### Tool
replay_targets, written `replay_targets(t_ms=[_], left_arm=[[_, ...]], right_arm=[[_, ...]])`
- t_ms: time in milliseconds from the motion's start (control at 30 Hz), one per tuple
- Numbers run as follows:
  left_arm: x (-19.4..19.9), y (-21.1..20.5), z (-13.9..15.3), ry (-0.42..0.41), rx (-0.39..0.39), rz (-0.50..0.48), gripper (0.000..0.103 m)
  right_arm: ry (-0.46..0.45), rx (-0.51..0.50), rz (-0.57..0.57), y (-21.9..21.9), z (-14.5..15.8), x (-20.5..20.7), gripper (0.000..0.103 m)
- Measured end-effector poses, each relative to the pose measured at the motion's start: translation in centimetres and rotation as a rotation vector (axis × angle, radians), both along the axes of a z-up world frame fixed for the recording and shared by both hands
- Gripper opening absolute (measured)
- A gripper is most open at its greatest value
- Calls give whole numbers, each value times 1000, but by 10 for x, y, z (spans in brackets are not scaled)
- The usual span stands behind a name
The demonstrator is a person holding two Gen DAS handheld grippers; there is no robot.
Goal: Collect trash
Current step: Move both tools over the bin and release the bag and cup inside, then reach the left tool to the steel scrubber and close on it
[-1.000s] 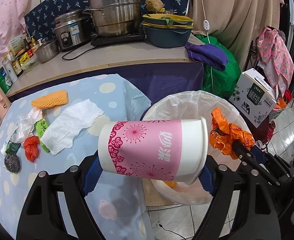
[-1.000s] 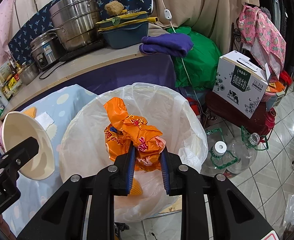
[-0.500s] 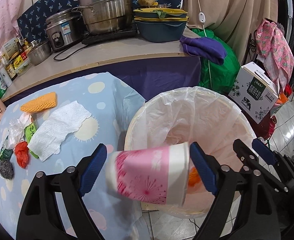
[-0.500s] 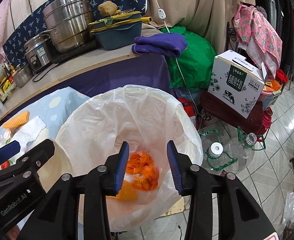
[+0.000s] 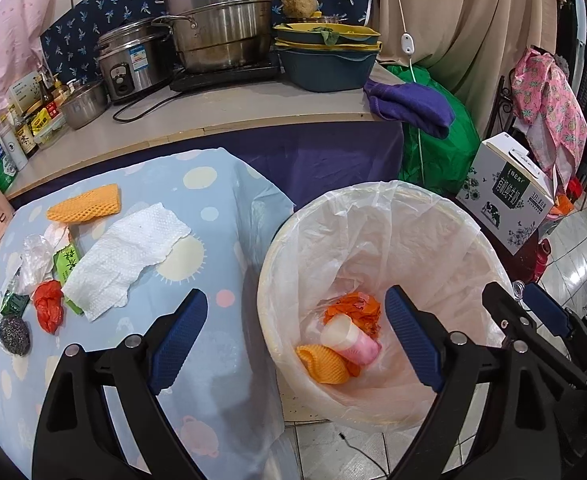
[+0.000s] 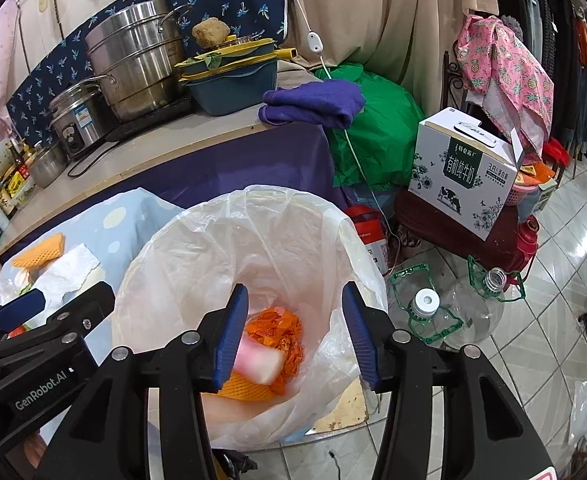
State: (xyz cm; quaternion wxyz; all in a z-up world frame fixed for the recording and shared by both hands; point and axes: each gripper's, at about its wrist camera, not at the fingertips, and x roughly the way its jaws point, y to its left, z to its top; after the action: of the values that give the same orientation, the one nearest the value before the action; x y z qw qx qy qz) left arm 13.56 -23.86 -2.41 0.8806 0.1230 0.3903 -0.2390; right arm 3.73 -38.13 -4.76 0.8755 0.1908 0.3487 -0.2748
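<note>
Ahead-left of the left tongs (image 5: 297, 336), the tabletop (image 5: 221, 184) is carrying a paper towel (image 5: 125, 256), sponge (image 5: 83, 209), scourer (image 5: 13, 330) and wrappers (image 5: 48, 307).

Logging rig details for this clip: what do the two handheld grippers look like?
Both match: the left gripper and right gripper have glossy black plastic frames with round silver screw heads, each carrying two long fingers faced with ribbed dark blue pads. The left gripper's body, seen from the right wrist, bears white "GenRobot.AI" lettering. No cables, hands or sleeves show.

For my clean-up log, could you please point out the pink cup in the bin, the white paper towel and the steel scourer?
pink cup (image 5: 351, 340): left wrist view, its side wall.
white paper towel (image 5: 125, 254): left wrist view, its middle.
steel scourer (image 5: 13, 332): left wrist view, its centre.
</note>
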Motion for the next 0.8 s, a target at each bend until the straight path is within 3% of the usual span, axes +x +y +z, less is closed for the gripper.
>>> replay_targets(t_ms=[800], left_arm=[[14, 99, 25, -33, -53, 144, 86]], right_arm=[[-5, -42, 84, 63, 24, 16, 49]])
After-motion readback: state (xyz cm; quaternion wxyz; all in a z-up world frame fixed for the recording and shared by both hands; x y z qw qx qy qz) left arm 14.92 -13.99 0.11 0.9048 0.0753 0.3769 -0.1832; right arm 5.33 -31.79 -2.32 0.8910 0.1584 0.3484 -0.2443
